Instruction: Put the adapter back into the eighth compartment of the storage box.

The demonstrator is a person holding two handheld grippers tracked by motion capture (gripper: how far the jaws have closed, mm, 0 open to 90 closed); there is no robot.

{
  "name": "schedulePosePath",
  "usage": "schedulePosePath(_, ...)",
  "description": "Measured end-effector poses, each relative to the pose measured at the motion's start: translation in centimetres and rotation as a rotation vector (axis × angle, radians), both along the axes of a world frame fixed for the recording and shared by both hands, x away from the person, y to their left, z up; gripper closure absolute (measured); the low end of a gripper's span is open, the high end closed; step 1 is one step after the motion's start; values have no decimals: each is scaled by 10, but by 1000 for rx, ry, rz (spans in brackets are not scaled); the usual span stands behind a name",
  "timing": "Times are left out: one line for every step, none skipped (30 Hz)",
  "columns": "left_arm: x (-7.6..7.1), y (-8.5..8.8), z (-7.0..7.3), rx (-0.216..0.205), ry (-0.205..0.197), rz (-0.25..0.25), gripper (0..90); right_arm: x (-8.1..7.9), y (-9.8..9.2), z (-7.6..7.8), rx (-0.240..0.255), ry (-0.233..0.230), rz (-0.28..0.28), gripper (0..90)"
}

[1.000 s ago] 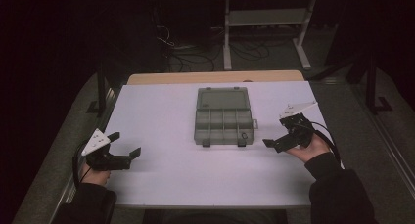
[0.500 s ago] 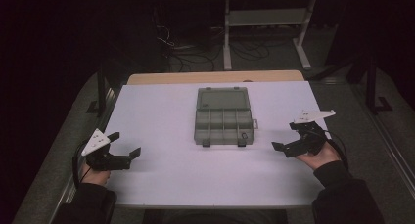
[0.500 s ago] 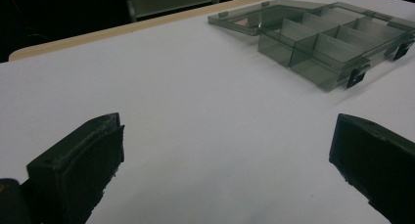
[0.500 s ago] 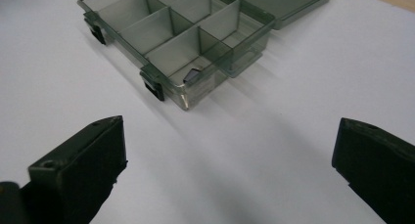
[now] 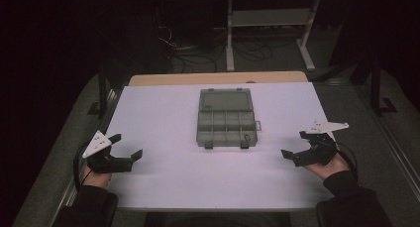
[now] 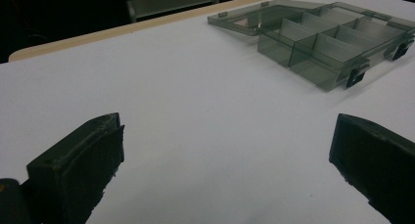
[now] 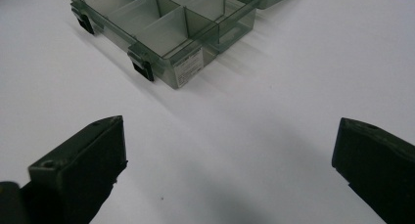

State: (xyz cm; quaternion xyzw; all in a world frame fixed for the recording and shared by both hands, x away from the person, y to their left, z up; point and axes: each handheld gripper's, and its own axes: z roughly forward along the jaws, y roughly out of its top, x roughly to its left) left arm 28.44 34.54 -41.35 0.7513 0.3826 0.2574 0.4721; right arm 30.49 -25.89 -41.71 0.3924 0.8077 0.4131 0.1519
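Box sits open at frame centre, compartments looking empty, while your left gripper at lower left and right gripper at lower right are both spread, holding nothing, so handling has yet to begin.

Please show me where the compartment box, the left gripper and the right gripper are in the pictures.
compartment box (image 5: 225,129): high view, on a divider in the open tray.
left gripper (image 5: 126,146): high view, midway between its open jaw tips.
right gripper (image 5: 295,145): high view, midway between its open jaw tips.
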Motion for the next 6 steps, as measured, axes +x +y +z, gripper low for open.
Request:
schedulePosePath(0, 0, 0, 0, 0, -1, 0, -1, 0, -2, -6, -3, -1, 0)
schedulePosePath(0, 0, 0, 1, 0, -2, 0, -2, 0, -4, -11, 2, -5, 0)
schedulePosePath(0, 0, 0, 1, 0, -2, 0, -2, 1, -5, -12, 4, -6, 0)
schedulePosePath(0, 0, 0, 1, 0, -2, 0, -2, 1, -5, -12, 4, -6, 0)
schedulePosePath(0, 0, 0, 3, -2, -4, 0, -2, 1, -5, -15, 5, -4, 0)
schedulePosePath(0, 0, 0, 2, -2, -4, 0, -3, 2, -5, -16, -2, -8, 0)
